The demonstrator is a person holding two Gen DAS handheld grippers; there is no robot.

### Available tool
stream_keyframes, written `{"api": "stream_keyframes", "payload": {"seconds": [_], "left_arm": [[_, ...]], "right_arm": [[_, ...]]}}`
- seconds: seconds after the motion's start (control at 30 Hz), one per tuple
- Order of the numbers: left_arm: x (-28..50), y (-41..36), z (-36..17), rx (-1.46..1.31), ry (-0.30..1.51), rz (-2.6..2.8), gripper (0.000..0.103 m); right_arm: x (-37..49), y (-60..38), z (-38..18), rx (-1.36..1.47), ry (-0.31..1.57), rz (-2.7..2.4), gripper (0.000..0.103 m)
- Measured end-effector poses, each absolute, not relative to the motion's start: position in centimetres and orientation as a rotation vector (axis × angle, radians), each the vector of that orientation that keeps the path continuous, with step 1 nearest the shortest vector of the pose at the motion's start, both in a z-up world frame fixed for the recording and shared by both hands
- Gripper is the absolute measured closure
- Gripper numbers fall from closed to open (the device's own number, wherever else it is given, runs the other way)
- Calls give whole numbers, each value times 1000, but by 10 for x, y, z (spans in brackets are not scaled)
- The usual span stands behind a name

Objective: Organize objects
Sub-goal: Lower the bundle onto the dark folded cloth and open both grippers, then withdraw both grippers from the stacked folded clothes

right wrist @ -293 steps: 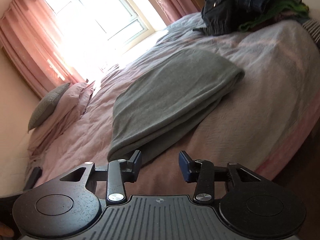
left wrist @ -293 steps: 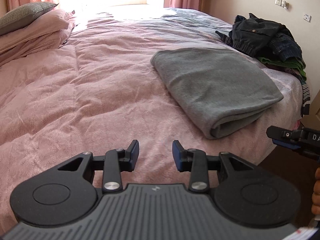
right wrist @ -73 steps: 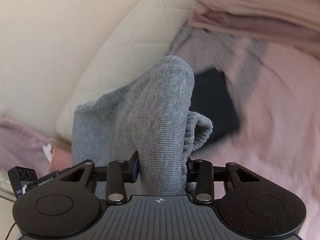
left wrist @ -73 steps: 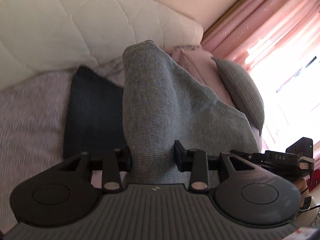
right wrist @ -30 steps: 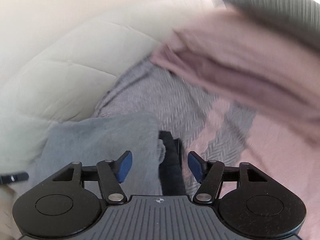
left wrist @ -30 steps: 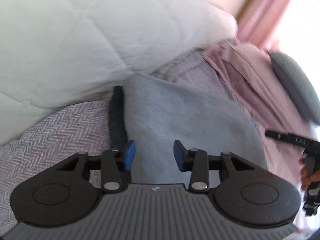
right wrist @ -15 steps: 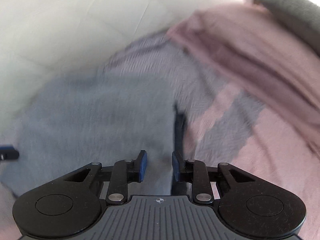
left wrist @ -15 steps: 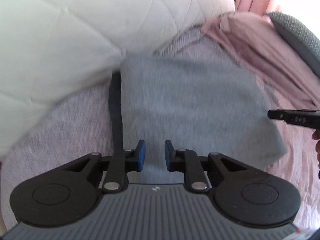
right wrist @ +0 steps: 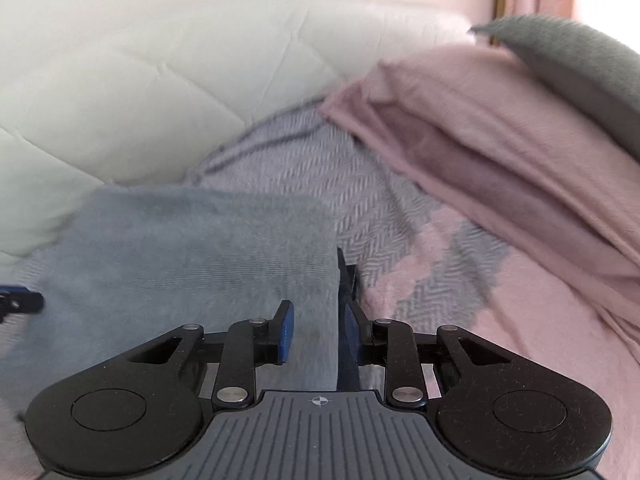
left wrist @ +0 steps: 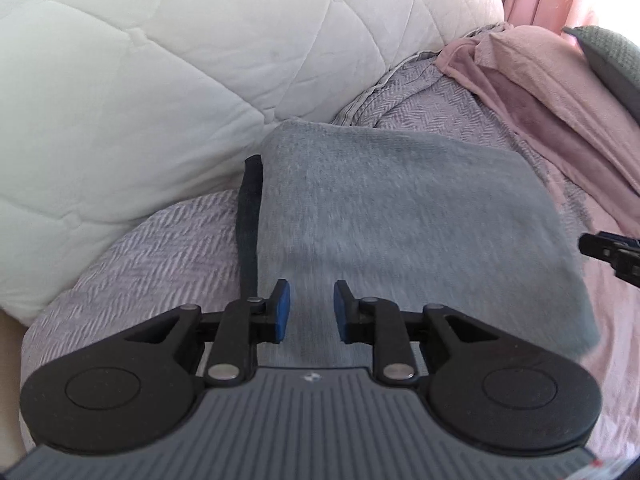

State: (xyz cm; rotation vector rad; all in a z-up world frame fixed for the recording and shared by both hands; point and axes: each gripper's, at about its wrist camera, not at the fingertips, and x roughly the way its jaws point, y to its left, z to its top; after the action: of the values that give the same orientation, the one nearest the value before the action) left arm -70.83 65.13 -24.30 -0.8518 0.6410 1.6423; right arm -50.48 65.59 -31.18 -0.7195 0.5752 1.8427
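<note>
The folded grey knit blanket (left wrist: 400,216) lies atop a dark folded cloth (left wrist: 249,216) at the bed's head, twelve o'clock of both empty tools, left tool (left wrist: 308,306) opening, right tool (right wrist: 316,330) slightly parted, whose fingers could snag and rumple it.

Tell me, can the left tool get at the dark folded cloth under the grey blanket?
Probably only its edge. The grey blanket covers the dark cloth except for one strip beside the left tool, whose open fingers are opening.
</note>
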Motion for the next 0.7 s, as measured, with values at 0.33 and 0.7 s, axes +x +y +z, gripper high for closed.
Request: {"api": "stream_keyframes", "payload": {"seconds": [0.33,0.7], "left_arm": [[-693,620,-238,-932,676,1701,80],[-658,550,-132,-844,657,1712,49]], "right_arm": [[-511,619,-333,-892,638,1825,74],[-483,542,-215,-743,770,1894,51]]}}
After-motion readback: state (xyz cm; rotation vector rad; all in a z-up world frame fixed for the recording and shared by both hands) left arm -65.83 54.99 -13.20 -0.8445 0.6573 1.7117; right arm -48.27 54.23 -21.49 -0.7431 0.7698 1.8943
